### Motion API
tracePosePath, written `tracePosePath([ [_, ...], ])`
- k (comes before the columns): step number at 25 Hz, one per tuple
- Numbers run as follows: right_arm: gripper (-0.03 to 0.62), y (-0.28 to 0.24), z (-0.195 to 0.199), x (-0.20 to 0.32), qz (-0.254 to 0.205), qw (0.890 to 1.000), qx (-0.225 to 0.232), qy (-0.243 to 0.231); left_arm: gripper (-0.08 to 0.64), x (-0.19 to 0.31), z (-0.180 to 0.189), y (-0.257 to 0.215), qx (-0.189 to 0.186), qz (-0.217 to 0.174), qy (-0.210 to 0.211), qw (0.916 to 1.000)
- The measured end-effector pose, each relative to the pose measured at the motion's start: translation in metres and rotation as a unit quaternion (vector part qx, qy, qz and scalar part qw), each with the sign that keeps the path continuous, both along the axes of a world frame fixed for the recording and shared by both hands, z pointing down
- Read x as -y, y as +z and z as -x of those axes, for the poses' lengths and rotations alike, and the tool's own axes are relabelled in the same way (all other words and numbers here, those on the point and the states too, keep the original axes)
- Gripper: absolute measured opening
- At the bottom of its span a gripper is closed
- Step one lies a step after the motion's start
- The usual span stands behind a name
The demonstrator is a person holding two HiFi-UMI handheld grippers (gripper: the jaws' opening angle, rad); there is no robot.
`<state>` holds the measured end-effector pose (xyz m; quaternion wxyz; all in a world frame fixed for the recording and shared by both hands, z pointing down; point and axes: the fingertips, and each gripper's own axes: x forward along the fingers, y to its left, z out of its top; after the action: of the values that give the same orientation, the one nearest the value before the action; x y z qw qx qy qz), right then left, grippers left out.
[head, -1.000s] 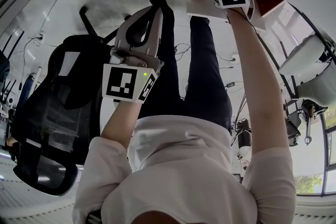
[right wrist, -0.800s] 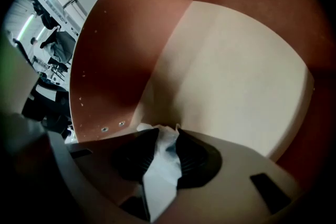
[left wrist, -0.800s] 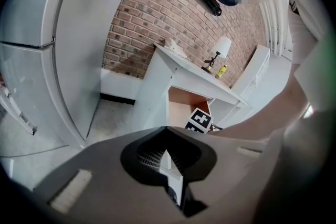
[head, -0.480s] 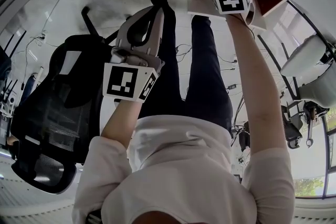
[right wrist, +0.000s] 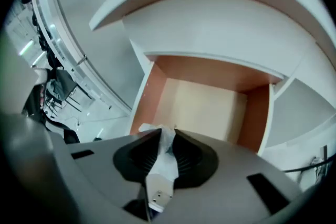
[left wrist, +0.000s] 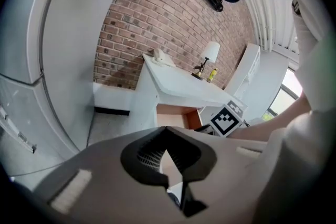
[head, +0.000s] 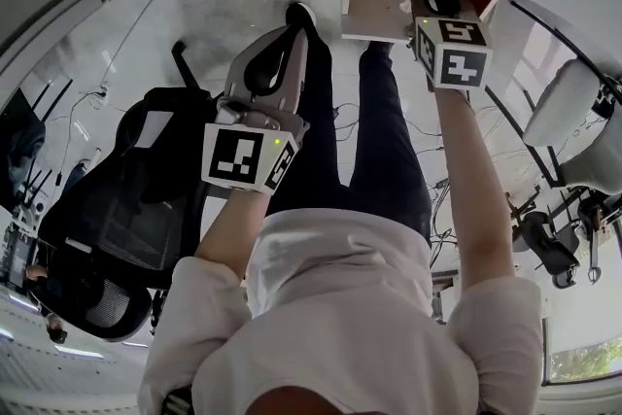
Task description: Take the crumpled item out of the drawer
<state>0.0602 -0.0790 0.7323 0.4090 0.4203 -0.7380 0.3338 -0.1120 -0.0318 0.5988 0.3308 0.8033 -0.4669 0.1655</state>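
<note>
Just closed with the fingers [right wrist: 137, 160] of the right gripper [right wrist: 167, 136] on the crumpled item [right wrist: 164, 157], over the open drawer [right wrist: 205, 107]. Probably soft, light, easily torn; best pinched mid-bunch. Left gripper [left wrist: 167, 136] clenched, empty.

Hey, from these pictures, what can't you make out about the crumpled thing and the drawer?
- Crumpled item: in the right gripper view the right hand-held gripper, its jaws just closed on it, covers most; only white creases show, material unclear.
- Head view: the item is too small, behind that gripper.
- Drawer: its near end is hidden by the gripper's body in the right gripper view.
</note>
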Motion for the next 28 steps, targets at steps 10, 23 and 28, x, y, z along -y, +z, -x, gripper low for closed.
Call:
tracePosePath([
  [10, 0.074, -0.157, 0.0, -0.01, -0.123, 0.987, 0.076, 0.071, 0.008, 0.005, -0.013, -0.101, 0.006, -0.059, 0.035, 0.9976],
  [23, 0.074, -0.358, -0.001, -0.018, -0.256, 0.954, 0.137, 0.07, 0.008, -0.009, -0.013, -0.244, 0.021, -0.147, 0.023, 0.9886],
  [28, 0.074, -0.425, -0.008, -0.038, -0.282, 0.941, 0.168, 0.075, 0.008, -0.018, -0.017, -0.307, 0.017, -0.177, 0.006, 0.9841],
])
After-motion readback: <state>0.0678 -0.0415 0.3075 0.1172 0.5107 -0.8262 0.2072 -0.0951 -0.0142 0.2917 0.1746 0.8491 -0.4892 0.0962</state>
